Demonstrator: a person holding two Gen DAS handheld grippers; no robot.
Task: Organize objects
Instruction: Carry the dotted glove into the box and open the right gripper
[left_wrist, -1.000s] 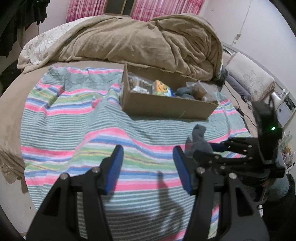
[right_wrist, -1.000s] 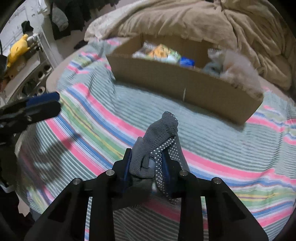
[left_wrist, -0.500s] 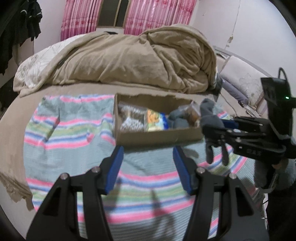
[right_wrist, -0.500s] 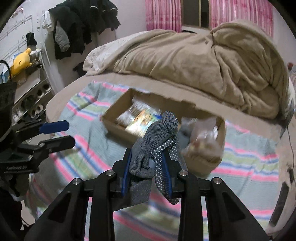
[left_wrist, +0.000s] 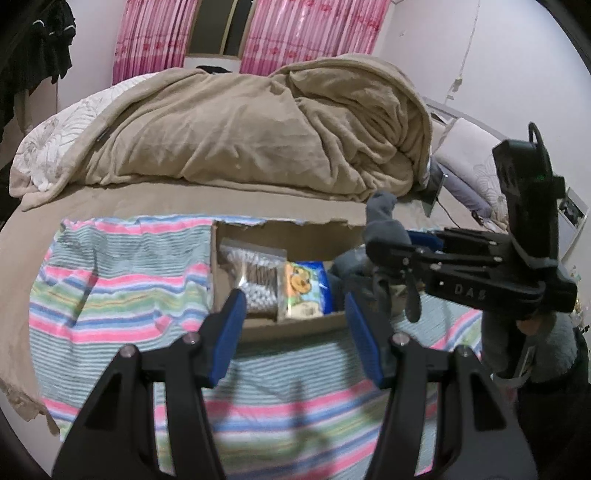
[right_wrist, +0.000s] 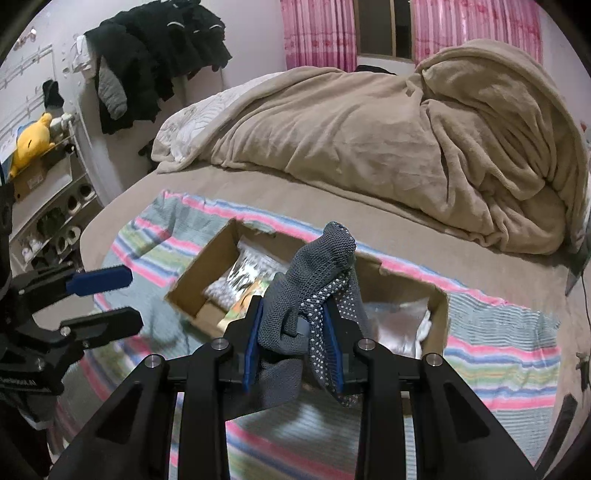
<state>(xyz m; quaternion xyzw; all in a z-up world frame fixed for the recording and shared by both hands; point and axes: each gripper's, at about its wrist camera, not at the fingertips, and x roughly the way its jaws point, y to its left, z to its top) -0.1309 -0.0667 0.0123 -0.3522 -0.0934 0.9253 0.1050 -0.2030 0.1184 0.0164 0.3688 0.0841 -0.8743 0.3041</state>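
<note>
A grey sock with white grip dots is pinched between the closed-in fingers of the right gripper, hanging in the air above the cardboard box; its toe stands up past the fingertips and its cuff droops below them. The box lies on a striped towel spread over the bed. Inside the box, at its left end, are a clear bag of small white items and beside it a cartoon-printed packet; toward its right end is a pale plastic bag. The left gripper hovers just short of the box's near wall, spread wide and holding nothing. Beyond the box a tan blanket is heaped on the bed, with pink curtains behind it. Left of the box, dark clothes hang on the wall above a shelf rack with a yellow plush toy.
</note>
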